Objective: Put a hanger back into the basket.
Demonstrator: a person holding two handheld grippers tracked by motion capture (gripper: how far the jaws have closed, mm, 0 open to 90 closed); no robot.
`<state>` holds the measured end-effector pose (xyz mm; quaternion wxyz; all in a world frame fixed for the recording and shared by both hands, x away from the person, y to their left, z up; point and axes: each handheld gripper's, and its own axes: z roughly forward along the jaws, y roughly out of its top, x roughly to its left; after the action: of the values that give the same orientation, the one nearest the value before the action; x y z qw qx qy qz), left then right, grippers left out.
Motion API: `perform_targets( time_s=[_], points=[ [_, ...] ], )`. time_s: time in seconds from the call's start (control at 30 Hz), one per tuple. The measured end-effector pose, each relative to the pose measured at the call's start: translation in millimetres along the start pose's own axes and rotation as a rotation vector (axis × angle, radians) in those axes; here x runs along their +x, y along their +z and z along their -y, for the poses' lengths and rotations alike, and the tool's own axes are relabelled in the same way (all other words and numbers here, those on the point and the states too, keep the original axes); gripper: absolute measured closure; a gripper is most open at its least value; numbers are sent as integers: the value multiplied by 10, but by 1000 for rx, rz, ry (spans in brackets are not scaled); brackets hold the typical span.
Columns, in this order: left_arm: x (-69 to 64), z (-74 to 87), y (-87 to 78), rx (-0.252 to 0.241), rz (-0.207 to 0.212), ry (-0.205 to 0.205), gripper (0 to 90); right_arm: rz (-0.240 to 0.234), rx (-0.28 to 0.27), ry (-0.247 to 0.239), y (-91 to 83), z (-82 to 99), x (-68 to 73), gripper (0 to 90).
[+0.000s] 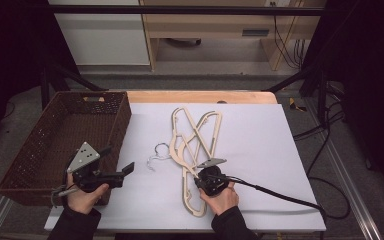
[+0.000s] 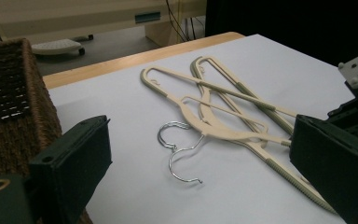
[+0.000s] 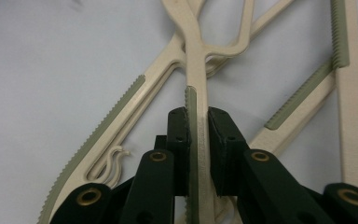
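right gripper clamping hanger arm, running lengthwise away

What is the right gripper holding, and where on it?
The right gripper is shut on a hanger, pinching its arm at the grey ribbed strip. The left gripper is open and holds nothing.

A white sheet covers the counter in the middle of the frame, its wooden edge showing along the far side. Beyond it, at the top, a white cabinet stands beside pale wooden furniture on a grey floor. Black cables trail down the dark right side.
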<state>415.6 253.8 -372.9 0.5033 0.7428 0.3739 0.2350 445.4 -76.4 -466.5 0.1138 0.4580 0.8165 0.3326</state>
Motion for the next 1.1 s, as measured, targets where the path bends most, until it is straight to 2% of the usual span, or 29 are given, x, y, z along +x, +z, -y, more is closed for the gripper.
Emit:
perform_targets(
  time_s=[0.03, 0.17, 0.3, 0.4, 0.57, 0.67, 0.77, 0.93, 0.97, 1.0, 1.1],
  points=[
    [-14, 7, 20, 6, 3, 4, 53, 14, 3, -13, -25, -7, -18, 800],
    [-99, 34, 108, 26, 25, 15, 57, -10, -31, -12, -167, -60, -61, 800],
    [-224, 56, 190, 40, 47, 38, 58, -68, -68, 24, -289, -74, -169, 801],
    [-296, 85, 247, 46, 57, 50, 58, -88, -97, 42, -397, -85, -247, 801],
    [-385, 206, 435, 77, 87, 33, 58, -123, -152, 56, -606, -88, -354, 801],
    [-425, 278, 569, 99, 104, 32, 68, -133, -164, 52, -680, -67, -388, 801],
    [-430, 346, 741, 107, 129, 1, 97, -150, -168, 65, -730, -35, -423, 801],
    [-427, 375, 1045, 71, 145, -16, 168, -154, -170, 64, -753, -4, -433, 802],
    [-418, 371, 1087, 67, 142, -16, 195, -154, -176, 50, -753, 0, -434, 802],
    [-398, 366, 1141, 63, 137, -13, 211, -150, -175, 51, -756, 2, -430, 801],
    [-326, 353, 1246, 27, 131, -40, 282, -154, -173, 49, -778, 24, -418, 801]
  ],
)
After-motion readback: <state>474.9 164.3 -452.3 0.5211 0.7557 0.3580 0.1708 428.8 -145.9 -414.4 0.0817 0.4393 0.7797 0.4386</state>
